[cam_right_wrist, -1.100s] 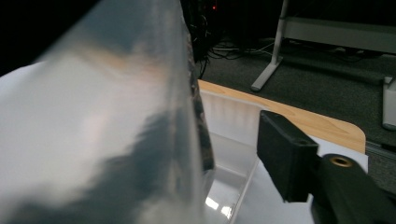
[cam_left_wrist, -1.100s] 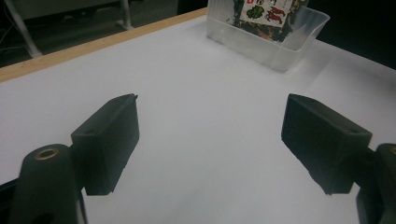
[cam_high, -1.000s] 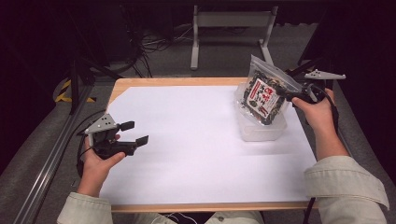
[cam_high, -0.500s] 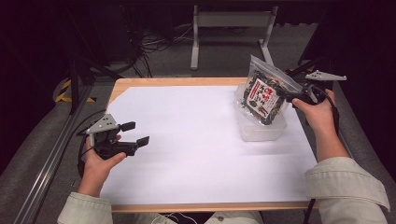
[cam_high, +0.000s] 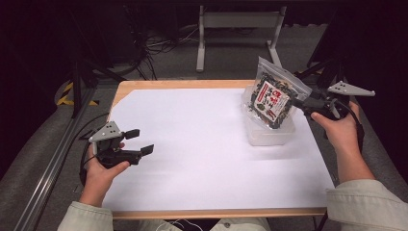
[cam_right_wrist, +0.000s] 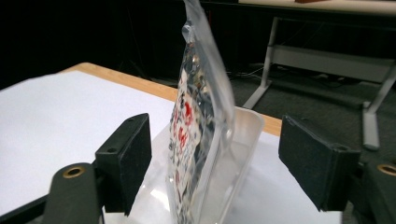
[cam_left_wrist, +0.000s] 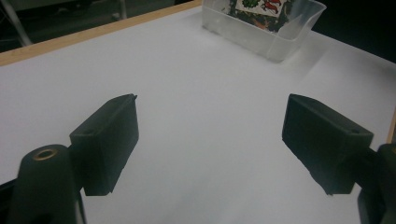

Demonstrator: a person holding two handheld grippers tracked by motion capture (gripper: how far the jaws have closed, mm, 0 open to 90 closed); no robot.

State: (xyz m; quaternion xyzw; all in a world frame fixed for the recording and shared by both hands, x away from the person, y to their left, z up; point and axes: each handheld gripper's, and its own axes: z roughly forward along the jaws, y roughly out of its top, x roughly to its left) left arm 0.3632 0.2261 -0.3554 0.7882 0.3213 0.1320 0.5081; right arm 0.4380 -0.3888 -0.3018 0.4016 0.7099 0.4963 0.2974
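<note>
A clear snack bag (cam_high: 273, 98) with a red, white and dark printed label stands upright, leaning slightly, in a clear plastic container (cam_high: 269, 135) at the table's right rear. My right gripper (cam_high: 299, 103) is at the bag's right edge. In the right gripper view the bag (cam_right_wrist: 196, 135) rises between the gripper's (cam_right_wrist: 217, 149) open jaws, with a gap on each side, and the container (cam_right_wrist: 245, 135) sits under it. My left gripper (cam_high: 139, 141) hovers open over the table's left side, holding nothing. The left gripper view has its wide-apart jaws (cam_left_wrist: 210, 130) pointed toward the container (cam_left_wrist: 275, 42).
A white sheet (cam_high: 202, 144) covers most of the wooden table (cam_high: 159, 84). A grey metal frame (cam_high: 235, 21) and loose cables (cam_high: 159, 45) are on the floor beyond the far edge. A rail (cam_high: 48, 178) runs along the table's left.
</note>
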